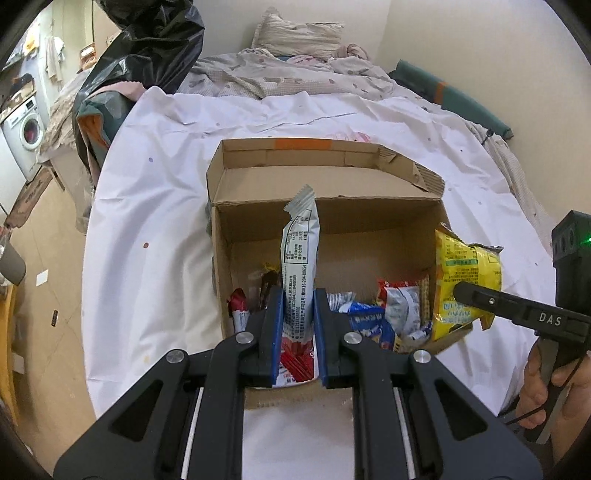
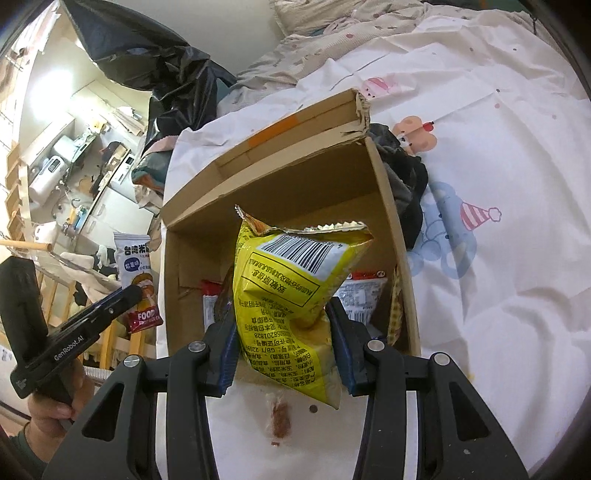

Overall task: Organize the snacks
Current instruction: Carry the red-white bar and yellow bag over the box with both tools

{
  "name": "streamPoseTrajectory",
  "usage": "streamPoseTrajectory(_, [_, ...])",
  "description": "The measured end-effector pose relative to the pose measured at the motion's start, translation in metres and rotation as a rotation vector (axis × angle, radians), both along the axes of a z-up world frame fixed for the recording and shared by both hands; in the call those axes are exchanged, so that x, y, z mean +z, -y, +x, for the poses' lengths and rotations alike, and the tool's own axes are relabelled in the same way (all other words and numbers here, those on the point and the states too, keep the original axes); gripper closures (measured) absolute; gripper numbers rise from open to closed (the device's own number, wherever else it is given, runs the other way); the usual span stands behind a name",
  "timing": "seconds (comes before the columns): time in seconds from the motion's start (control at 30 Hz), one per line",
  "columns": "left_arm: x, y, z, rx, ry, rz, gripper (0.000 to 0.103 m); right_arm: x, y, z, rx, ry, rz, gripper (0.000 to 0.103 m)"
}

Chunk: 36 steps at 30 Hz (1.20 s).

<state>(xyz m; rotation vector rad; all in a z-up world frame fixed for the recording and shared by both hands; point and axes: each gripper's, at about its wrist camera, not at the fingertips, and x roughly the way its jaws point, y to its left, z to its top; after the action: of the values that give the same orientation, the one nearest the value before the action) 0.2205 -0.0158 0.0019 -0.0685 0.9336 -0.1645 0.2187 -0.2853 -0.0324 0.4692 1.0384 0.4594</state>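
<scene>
An open cardboard box sits on a white sheet and holds several snack packets. My left gripper is shut on a tall white and red snack packet, which stands upright over the box's near edge. That packet and the left gripper show at the left of the right wrist view. My right gripper is shut on a puffy yellow snack bag, held above the box's near right part. In the left wrist view the yellow bag hangs at the box's right wall.
The box lid stands open at the far side. A black plastic bag and a pillow lie beyond. A dark cloth lies right of the box. A small brown crumb packet rests on the sheet.
</scene>
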Motion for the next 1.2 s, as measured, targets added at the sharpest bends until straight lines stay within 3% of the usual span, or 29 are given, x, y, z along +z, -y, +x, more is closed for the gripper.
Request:
streamPoseTrajectory(0.23, [-0.006,-0.007,0.002,0.031,0.078,0.005,0.090,-0.002,-0.006,0.004,-0.003,0.015,-0.036,0.057])
streamPoseTrajectory(0.53, [-0.021,-0.011,0.011,0.052,-0.013,-0.032,0.090,-0.011,-0.014,0.014,-0.003,-0.019,-0.050,0.055])
streamPoseTrajectory(1.2, [-0.017,-0.007,0.005,0.037,0.014,-0.002,0.089,-0.019,-0.027,0.014,0.033,-0.051,-0.093,0.052])
